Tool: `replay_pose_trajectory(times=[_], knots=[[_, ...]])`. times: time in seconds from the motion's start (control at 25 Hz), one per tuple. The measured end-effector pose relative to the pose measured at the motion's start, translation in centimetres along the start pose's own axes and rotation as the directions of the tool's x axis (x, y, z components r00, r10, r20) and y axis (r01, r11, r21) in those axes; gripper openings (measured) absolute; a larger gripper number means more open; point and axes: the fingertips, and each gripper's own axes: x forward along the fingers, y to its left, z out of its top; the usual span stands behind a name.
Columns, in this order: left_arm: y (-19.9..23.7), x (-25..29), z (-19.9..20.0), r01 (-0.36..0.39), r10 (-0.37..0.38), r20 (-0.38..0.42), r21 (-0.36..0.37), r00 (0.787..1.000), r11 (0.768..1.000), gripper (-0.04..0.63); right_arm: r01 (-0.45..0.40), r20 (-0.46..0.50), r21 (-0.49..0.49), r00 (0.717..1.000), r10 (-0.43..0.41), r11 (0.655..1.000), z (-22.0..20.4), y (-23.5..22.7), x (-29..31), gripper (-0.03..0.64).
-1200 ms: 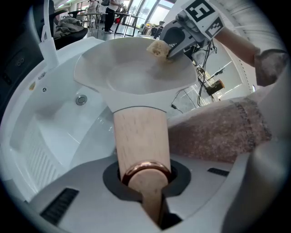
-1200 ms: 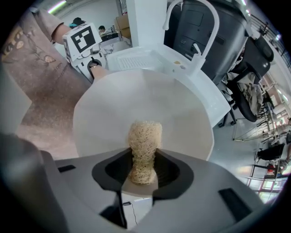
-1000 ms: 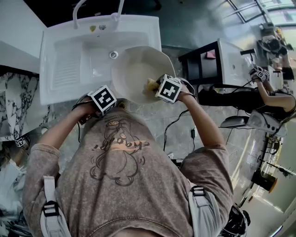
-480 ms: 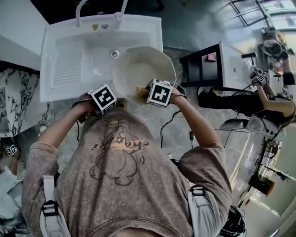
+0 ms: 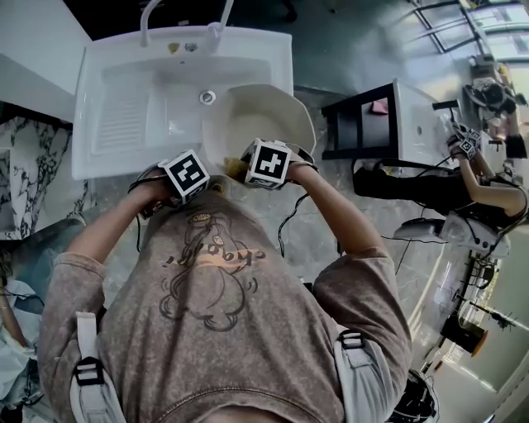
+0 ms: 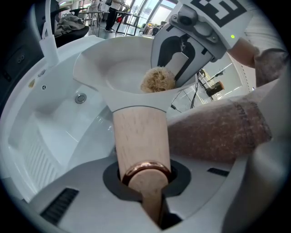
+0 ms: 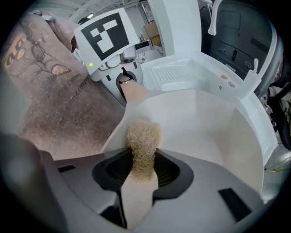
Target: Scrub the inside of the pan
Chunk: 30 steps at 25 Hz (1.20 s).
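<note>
The pan [image 5: 263, 122], pale cream inside, is held tilted over the front right corner of the white sink [image 5: 84, 107], and its far rim juts past the sink's right edge. Its wooden handle [image 6: 138, 136], with a copper ring at the end, points back at the person. The left gripper [image 6: 144, 176] is clamped tight on that handle end. The right gripper [image 7: 142, 175] is closed on a tan, fibrous scrubber [image 7: 143, 142], whose free end presses against the pan's inner wall close to the rim nearest the handle. The two grippers sit just beside each other at the sink's front edge.

Behind the pan lie the sink's drain [image 5: 207, 97] and a ribbed washboard slope [image 5: 122, 124] toward the left edge. A tap [image 5: 145, 18] rises from the back edge. To the right of the sink stands a black frame [image 5: 357, 124], and a dark cable [image 5: 288, 225] trails across the floor below it. Farther right another person [image 5: 483, 186] holds up a marker-cube gripper [image 5: 463, 139].

In the head view the marker cubes cover both sets of jaws, most of the handle and the pan's near rim, and the person's brown shirt [image 5: 215, 322] fills the lower half. No view shows the pan's underside, so it cannot be told whether the pan rests on the sink or hangs clear of it
</note>
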Motion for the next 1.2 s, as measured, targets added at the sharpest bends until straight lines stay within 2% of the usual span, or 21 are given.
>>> replay_pose_trajectory(times=[0.44, 0.76, 1.0, 1.2], knots=[[-0.4, -0.1, -0.1, 0.013, -0.013, -0.010, -0.019, 1.000, 1.000, 0.044, 0.026, 0.083, 0.039, 0.996, -0.029, 0.999, 3.9, -2.3, 1.0, 0.153], [-0.4, 0.0, 0.0, 0.024, -0.024, 0.004, -0.003, 1.000, 1.000, 0.046, 0.056, 0.053, 0.048, 0.997, -0.058, 0.997, 4.8, -4.5, 2.5, 0.153], [-1.0, -0.1, 0.1, 0.058, -0.058, 0.016, 0.004, 0.998, 0.998, 0.057, 0.106, 0.065, 0.082, 0.992, -0.111, 0.991, 5.1, -6.5, 3.1, 0.153], [-1.0, -0.1, 0.3, 0.059, -0.059, 0.021, 0.003, 0.998, 0.998, 0.057, 0.188, 0.089, 0.133, 0.976, -0.200, 0.973, 5.4, -9.2, 3.2, 0.153]])
